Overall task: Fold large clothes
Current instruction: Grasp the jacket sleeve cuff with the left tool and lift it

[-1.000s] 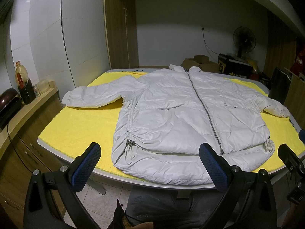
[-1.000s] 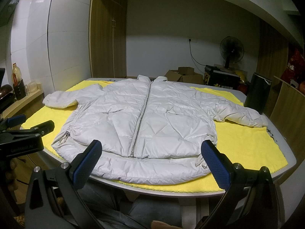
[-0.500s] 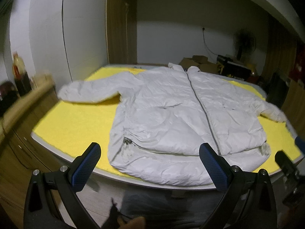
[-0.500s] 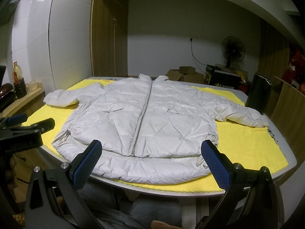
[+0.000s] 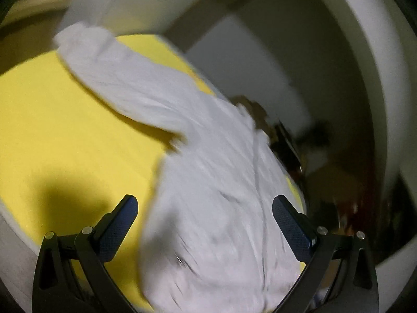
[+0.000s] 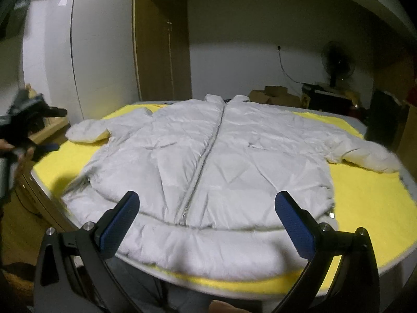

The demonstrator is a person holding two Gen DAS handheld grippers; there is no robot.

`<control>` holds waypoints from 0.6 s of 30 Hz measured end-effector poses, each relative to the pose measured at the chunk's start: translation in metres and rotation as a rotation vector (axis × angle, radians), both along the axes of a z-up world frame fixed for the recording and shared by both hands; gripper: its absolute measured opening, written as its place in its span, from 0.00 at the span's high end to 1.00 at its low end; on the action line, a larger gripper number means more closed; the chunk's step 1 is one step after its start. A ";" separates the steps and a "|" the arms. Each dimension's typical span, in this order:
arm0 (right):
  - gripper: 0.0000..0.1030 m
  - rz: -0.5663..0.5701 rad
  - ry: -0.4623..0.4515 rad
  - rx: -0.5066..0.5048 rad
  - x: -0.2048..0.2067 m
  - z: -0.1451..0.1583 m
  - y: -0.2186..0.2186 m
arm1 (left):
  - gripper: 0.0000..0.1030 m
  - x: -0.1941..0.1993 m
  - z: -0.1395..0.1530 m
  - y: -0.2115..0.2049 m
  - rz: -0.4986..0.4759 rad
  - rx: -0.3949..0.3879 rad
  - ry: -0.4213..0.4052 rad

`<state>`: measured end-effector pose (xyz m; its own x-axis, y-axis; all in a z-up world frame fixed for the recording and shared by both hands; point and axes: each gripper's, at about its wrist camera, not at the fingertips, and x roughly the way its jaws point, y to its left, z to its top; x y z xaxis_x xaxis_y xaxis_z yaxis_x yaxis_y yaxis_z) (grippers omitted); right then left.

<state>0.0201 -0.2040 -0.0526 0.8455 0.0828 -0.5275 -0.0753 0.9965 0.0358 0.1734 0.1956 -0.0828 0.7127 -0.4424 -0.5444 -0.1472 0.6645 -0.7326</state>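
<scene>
Now | jacket flat on yellow cloth (no legible writing) | left gripper, right gripper: 2 jaws spread, empty

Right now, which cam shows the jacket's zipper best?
Right wrist view. The grey metal zipper of the white quilted puffer jacket shows sharp, running from collar nearly to hem. The left wrist view is motion-blurred and tilted; there the zipper is only a faint line.

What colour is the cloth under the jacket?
Bright yellow cloth, plain, clearest in the right wrist view.
</scene>
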 end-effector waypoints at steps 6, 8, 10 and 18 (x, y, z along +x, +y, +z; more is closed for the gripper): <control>0.00 -0.016 0.029 0.134 0.025 -0.011 -0.017 | 0.00 0.065 -0.033 0.065 0.098 -0.177 0.076; 0.00 -0.031 0.041 0.117 0.031 -0.013 -0.019 | 0.00 0.082 -0.040 0.081 0.148 -0.176 0.105; 0.00 -0.040 0.051 0.102 0.037 -0.014 -0.022 | 0.00 0.092 -0.052 0.095 0.209 -0.186 0.167; 0.00 -0.027 0.073 0.102 0.056 -0.017 -0.026 | 0.00 0.128 -0.073 0.111 0.248 -0.201 0.229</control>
<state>0.0764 -0.2305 -0.0691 0.8081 0.1167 -0.5774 -0.0418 0.9891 0.1415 0.3015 0.3066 -0.1554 0.6815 -0.3857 -0.6220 -0.4603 0.4349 -0.7740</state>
